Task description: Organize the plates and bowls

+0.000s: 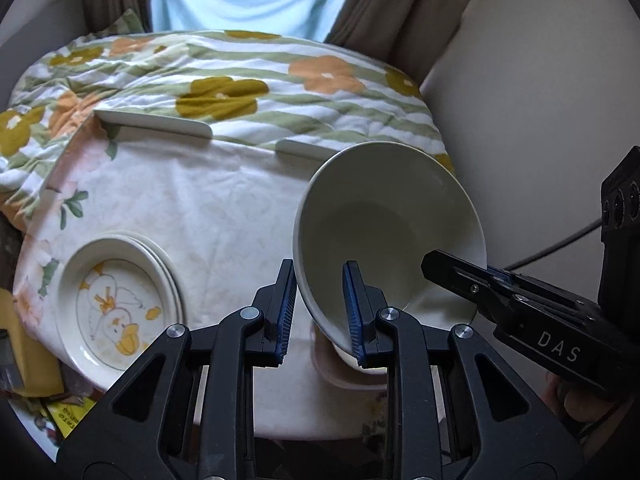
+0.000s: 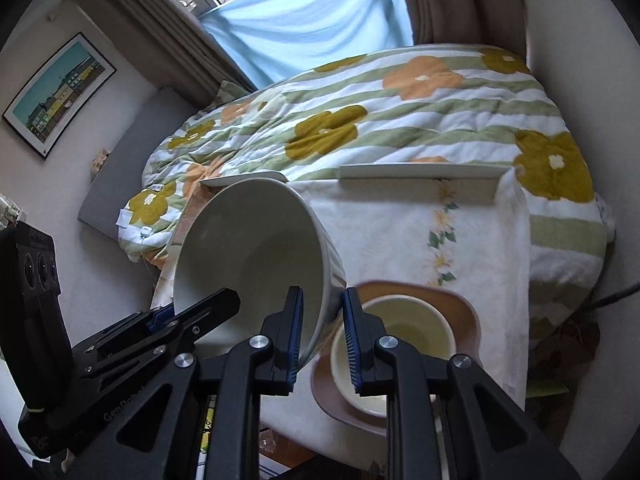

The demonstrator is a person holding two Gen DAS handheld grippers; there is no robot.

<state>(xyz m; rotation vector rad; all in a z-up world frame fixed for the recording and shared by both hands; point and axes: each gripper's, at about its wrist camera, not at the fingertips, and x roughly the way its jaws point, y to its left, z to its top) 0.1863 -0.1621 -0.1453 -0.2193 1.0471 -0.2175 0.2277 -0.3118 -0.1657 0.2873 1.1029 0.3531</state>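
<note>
Large bowl (image 1: 384, 224): plain off-white, glossy, deep with a wide flaring rim; no pattern; tilted steeply so its opening faces the cameras; held up over the right part of the table, above the small cup.
Left gripper (image 1: 320, 312): jaws partly closed on the bowl's near-left wall, one blue pad inside, one outside.
Right gripper (image 2: 320, 336): partly closed the same way on the opposite wall of the bowl, rim pinched between the blue pads.
Small cup (image 2: 404, 340): pale cream, round, upright, standing on the pink plate just under the tilted bowl's lower edge.
Pink plate (image 2: 460, 308): dusty pink, shallow, rounded outline, at the table's near right.
Duck plates (image 1: 116, 308): white stack with a yellow duck drawing on top, at the table's near left, well apart from the bowl.
Tablecloth (image 1: 200, 208): white with faint flowers.
Quilt (image 1: 240, 76): striped green and white with orange and mustard flowers, beyond the table.
</note>
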